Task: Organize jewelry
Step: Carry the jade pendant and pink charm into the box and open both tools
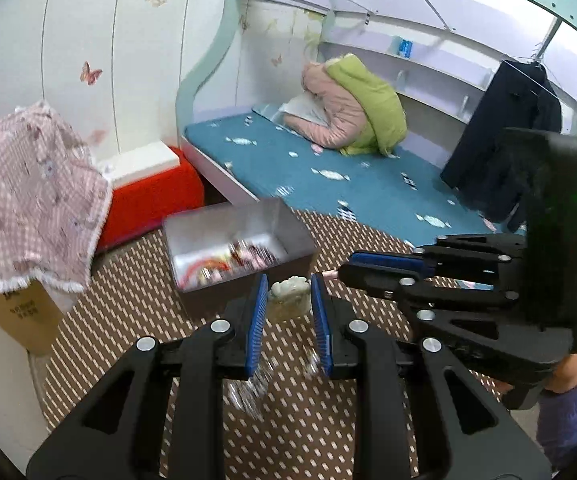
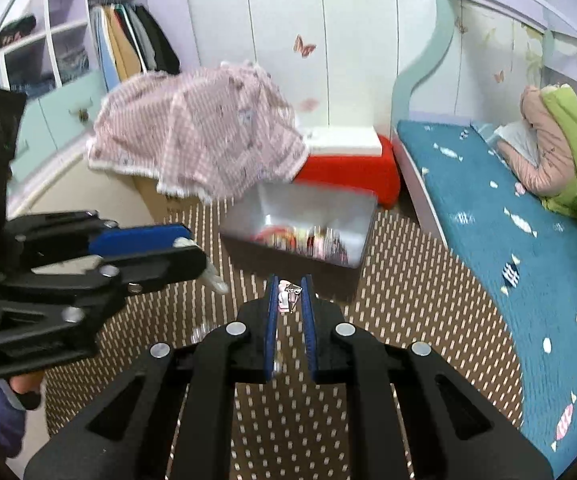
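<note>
A grey open box (image 1: 240, 240) (image 2: 300, 224) holding several colourful jewelry pieces sits on a brown patterned surface (image 1: 136, 312). My left gripper (image 1: 289, 294) is shut on a small clear bag with a white bead piece (image 1: 288, 288), held just in front of the box; it also shows in the right wrist view (image 2: 204, 256). My right gripper (image 2: 289, 294) is shut on a small pink and silver jewelry piece (image 2: 287, 295). In the left wrist view the right gripper (image 1: 348, 270) sits to the right of my left fingers.
A pink checked cloth (image 2: 200, 136) drapes over a cardboard box (image 1: 20, 312) left of the grey box. A red stool (image 2: 348, 168) stands behind it. A blue bed (image 2: 508, 240) with jackets lies to the right.
</note>
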The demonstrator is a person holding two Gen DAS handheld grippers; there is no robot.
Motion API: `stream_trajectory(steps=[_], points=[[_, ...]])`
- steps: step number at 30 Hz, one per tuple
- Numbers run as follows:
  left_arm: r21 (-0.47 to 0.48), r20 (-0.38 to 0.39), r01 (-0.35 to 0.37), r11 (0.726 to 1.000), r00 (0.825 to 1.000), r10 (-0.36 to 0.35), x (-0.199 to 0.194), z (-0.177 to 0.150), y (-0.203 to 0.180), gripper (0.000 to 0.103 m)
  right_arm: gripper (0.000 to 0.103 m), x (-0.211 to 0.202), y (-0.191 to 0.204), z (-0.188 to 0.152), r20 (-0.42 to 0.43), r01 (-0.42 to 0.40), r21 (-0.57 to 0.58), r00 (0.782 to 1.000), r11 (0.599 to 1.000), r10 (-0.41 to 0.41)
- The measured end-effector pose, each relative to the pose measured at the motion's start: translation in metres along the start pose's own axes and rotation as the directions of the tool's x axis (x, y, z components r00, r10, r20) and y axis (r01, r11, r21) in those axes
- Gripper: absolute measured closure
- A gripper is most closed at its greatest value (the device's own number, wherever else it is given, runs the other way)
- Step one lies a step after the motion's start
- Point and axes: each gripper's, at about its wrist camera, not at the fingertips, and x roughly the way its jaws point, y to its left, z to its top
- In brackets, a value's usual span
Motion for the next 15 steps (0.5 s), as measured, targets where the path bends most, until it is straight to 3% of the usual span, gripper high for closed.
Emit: stream_trajectory(steps=[8, 15], points=[[-0.04, -0.012, -0.01, 0.999, 1.0, 0.01, 0.032, 0.053, 0.025, 0.081, 0.092, 0.019, -0.013, 0.042, 0.01, -0.012, 0.031, 1.0, 0.999, 0.011], [-0.062, -0.114, -0.046, 0.997, 0.993, 0.039, 0.086, 0.053, 0.041, 0.081, 0.092, 0.06, -0.029, 0.047, -0.061, -0.028, 0.083, 0.998, 0.996, 0.033]])
